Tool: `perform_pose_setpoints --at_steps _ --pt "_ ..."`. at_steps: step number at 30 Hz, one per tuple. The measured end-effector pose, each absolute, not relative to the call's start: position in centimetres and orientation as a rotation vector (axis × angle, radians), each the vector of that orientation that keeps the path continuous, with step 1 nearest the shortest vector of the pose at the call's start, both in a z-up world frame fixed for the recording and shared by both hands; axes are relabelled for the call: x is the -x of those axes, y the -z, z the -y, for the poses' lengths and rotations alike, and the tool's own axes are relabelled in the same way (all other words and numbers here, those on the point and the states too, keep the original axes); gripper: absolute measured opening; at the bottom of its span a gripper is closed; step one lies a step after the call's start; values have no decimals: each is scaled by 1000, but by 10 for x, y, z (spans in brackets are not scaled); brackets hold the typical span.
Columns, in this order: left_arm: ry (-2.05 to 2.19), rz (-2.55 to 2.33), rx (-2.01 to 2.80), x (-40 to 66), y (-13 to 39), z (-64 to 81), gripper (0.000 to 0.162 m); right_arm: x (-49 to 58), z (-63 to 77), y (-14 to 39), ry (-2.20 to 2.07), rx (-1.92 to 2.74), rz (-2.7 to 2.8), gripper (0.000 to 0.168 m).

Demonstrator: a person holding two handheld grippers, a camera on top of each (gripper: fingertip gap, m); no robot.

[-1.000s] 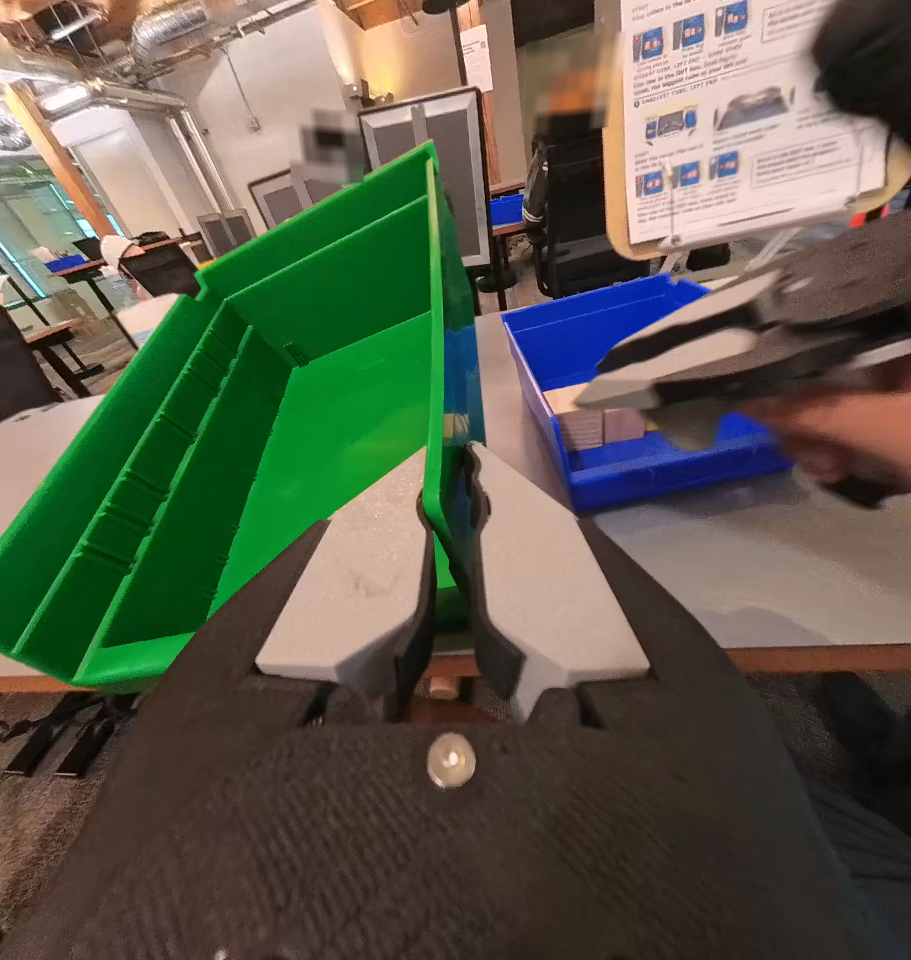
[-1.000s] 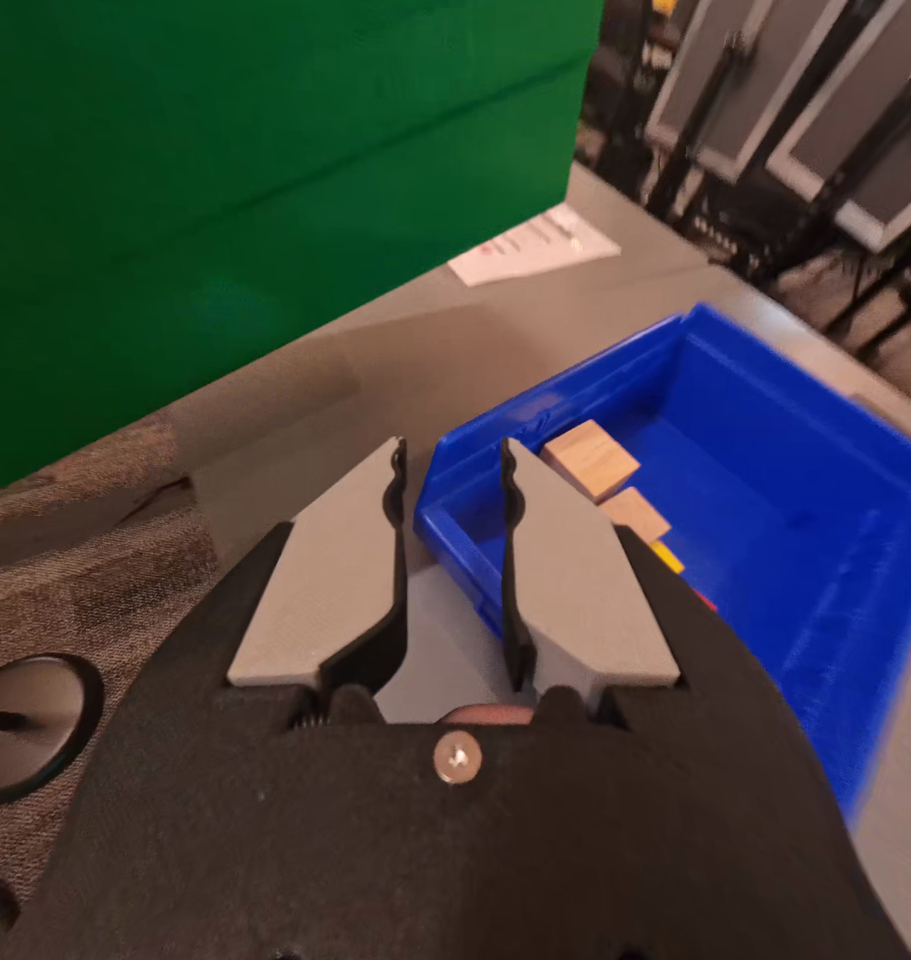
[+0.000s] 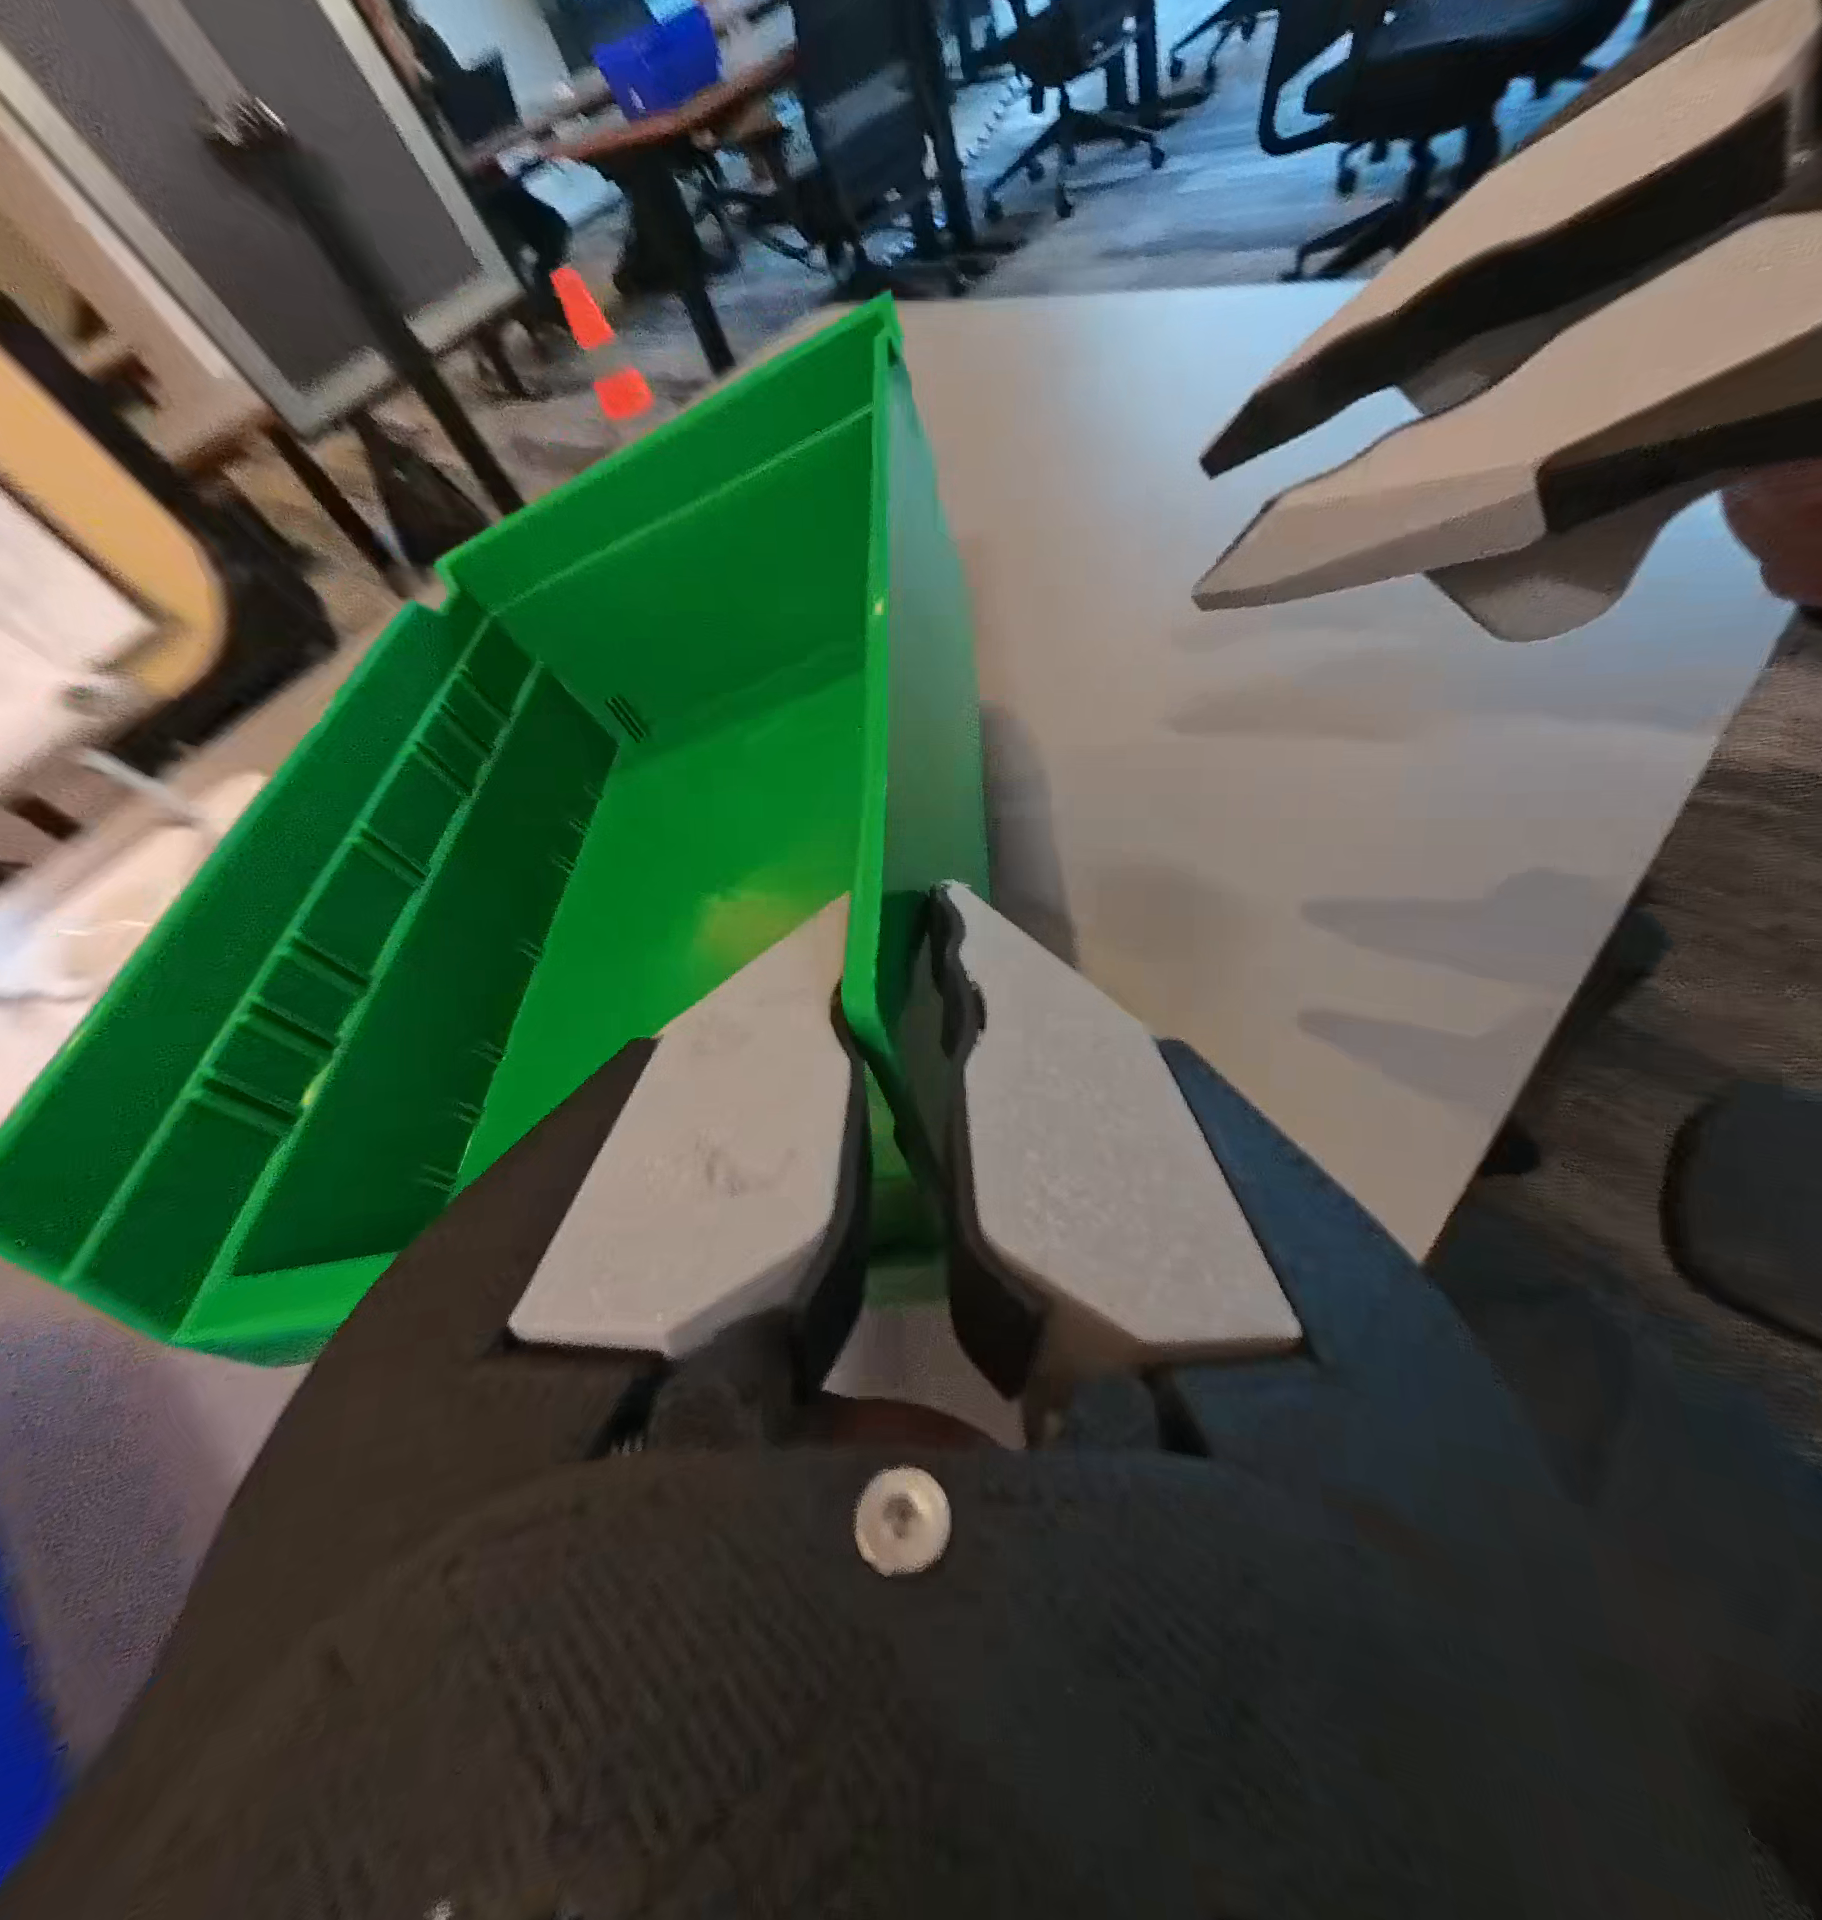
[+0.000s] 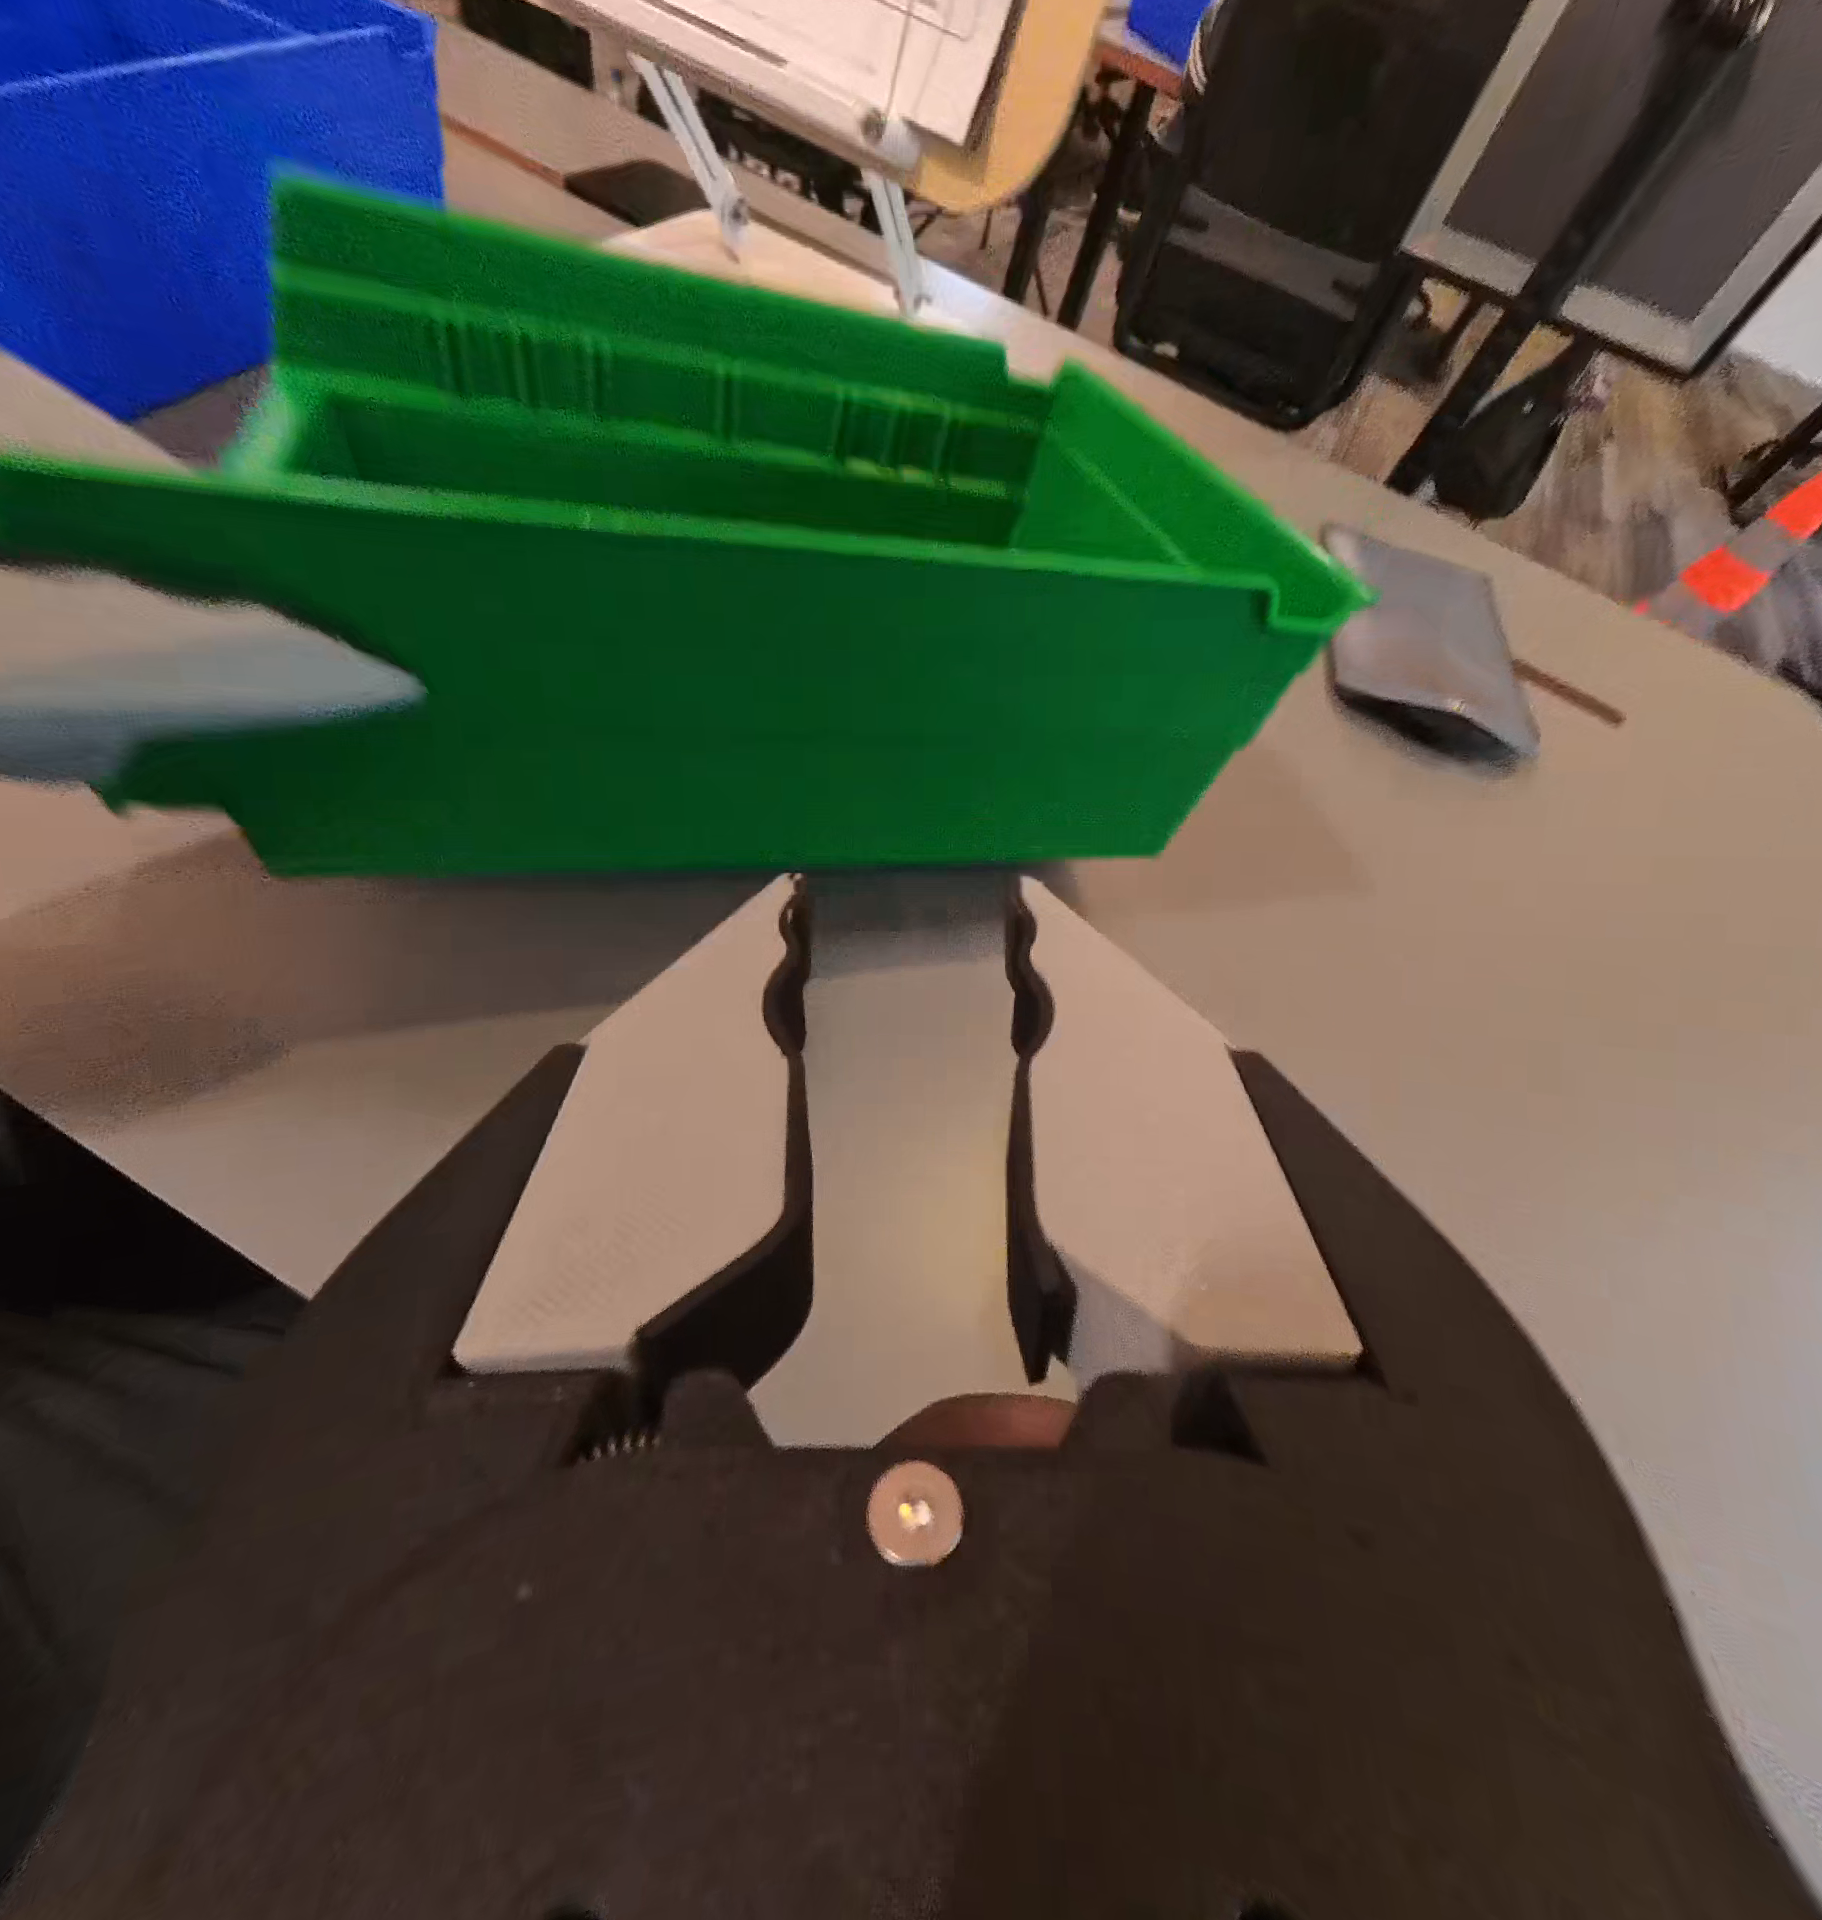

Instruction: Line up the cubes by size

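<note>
No cubes show in either view. My left gripper [image 3: 891,914] is shut on the right side wall of an empty green bin [image 3: 678,727] and holds it tilted above the grey table [image 3: 1302,779]. In the right wrist view the green bin [image 4: 730,707] hangs just beyond my right gripper [image 4: 902,904], which is open and empty. The left gripper's grey finger [image 4: 211,686] shows on the bin's left end. In the left wrist view the right gripper [image 3: 1203,535] is at the upper right, its jaws apart.
A blue bin [image 4: 159,187] stands at the back left, its inside hidden. A grey pouch [image 4: 1426,644] lies on the table [image 4: 1406,1039] behind the green bin's right end. A board on a white stand [image 4: 834,62] is at the back. Office chairs and desks stand beyond.
The left gripper has swung the green bin away from the blue bin to over the bare table. The right gripper has left the blue bin's corner and now faces the green bin's side.
</note>
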State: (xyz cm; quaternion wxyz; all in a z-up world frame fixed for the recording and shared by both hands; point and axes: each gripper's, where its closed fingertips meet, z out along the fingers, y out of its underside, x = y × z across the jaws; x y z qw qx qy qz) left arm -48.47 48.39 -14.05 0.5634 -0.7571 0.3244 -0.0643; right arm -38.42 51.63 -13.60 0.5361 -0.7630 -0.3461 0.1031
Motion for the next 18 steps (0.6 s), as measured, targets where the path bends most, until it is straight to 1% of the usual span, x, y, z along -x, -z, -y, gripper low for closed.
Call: perform_pose_setpoints --at_steps 3,5,6,8,11,12,14,15,16,17,18 --pt "140 -766 1777 451 164 -497 4 375 -520 148 -286 1859 785 41" --pt "153 -804 1783 424 176 -501 5 367 -525 154 -268 1893 756 42" --pt "165 -829 1780 411 179 -501 13 364 -528 155 -268 1904 737 42" --pt "145 -882 1744 398 177 -495 17 364 -526 155 -300 1924 718 44" --pt "171 -1012 1771 406 182 -466 35 379 -509 151 -391 1911 724 44" --pt "221 -1061 1784 415 186 -450 37 388 -500 149 -430 1902 732 42" --pt "333 -1139 1802 440 193 -420 45 411 -480 148 -487 1873 783 15" --pt "376 -1137 1816 457 194 -408 45 422 -472 148 -492 1860 810 11" --pt "417 -1123 1831 474 195 -397 45 431 -466 149 -475 1856 831 21" --pt "454 -1097 1844 491 194 -387 47 440 -460 150 -464 1863 845 40" --pt "477 -1062 1855 509 192 -380 48 452 -452 149 -492 1867 873 42"
